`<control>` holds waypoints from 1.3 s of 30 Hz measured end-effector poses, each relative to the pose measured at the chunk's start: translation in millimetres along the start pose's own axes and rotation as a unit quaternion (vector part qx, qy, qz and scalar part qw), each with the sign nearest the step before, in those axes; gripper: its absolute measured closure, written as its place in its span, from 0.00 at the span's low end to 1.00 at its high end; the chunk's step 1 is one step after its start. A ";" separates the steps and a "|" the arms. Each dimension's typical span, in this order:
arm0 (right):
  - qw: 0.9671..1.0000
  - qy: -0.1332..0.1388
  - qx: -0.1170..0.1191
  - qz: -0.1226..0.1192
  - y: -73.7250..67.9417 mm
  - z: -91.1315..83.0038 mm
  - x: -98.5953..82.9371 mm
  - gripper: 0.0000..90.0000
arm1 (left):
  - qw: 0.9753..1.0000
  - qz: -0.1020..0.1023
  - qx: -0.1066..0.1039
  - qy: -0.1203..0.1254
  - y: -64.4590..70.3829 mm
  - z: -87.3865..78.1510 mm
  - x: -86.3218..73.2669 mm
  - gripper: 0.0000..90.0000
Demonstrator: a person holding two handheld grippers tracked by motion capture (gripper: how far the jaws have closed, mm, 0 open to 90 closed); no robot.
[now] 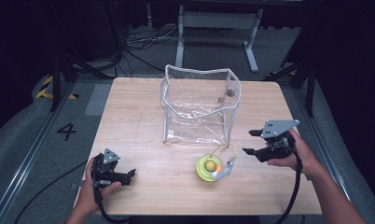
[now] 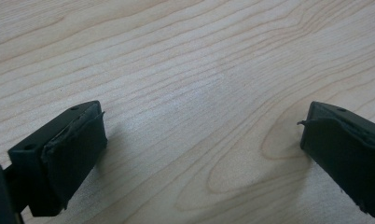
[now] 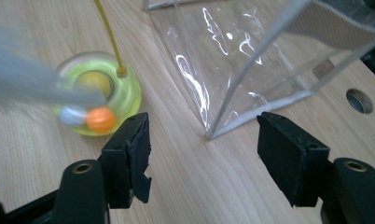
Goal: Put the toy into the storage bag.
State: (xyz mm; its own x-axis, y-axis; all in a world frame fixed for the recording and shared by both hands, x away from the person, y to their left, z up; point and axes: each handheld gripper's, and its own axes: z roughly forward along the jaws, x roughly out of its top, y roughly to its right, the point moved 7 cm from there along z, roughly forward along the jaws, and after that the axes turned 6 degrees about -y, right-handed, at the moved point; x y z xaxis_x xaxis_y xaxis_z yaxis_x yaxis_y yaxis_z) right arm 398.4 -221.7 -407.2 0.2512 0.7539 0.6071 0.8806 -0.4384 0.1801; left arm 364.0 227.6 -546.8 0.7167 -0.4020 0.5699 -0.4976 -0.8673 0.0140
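Note:
A clear plastic bag (image 1: 199, 105) with pale trim stands upright and open-topped in the middle of the wooden table (image 1: 129, 116). Just in front of it lies a yellow-green ring toy (image 1: 210, 168) with an orange ball, a thin yellow wand and a pale feather tuft. In the right gripper view the ring toy (image 3: 99, 95) lies left of the jaws and the bag's corner (image 3: 251, 65) lies ahead. My right gripper (image 1: 252, 142) hovers open to the right of the toy. My left gripper (image 1: 131, 175) rests open at the front left over bare wood (image 2: 199, 93).
A round hole (image 3: 359, 101) in the tabletop lies to the right of the bag in the right gripper view. Beyond the table are a grey floor, cables and a metal stand frame (image 1: 218, 28). A floor mark "4" (image 1: 66, 131) lies off the left edge.

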 end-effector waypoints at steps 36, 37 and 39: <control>0.990 -0.033 0.069 -0.115 -39.0 33.4 79.2 0.64 | 1.000 0.000 0.000 0.001 0.1 0.1 0.1 0.01; 0.990 -0.036 0.068 -0.119 -39.4 33.3 80.3 0.67 | 1.000 0.000 0.000 0.001 0.0 0.1 0.1 0.01; 0.988 -0.043 0.071 -0.129 -41.3 33.1 81.9 0.78 | 1.000 0.000 0.000 0.001 0.1 0.1 0.1 0.01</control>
State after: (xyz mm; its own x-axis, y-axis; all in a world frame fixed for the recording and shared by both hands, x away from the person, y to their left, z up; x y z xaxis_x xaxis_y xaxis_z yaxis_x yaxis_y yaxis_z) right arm 396.0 -125.7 -390.5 0.0394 0.8733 0.4856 0.9655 -0.1585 0.2066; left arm 364.1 227.4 -546.8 0.7156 -0.4007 0.5721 -0.4970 -0.8677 0.0140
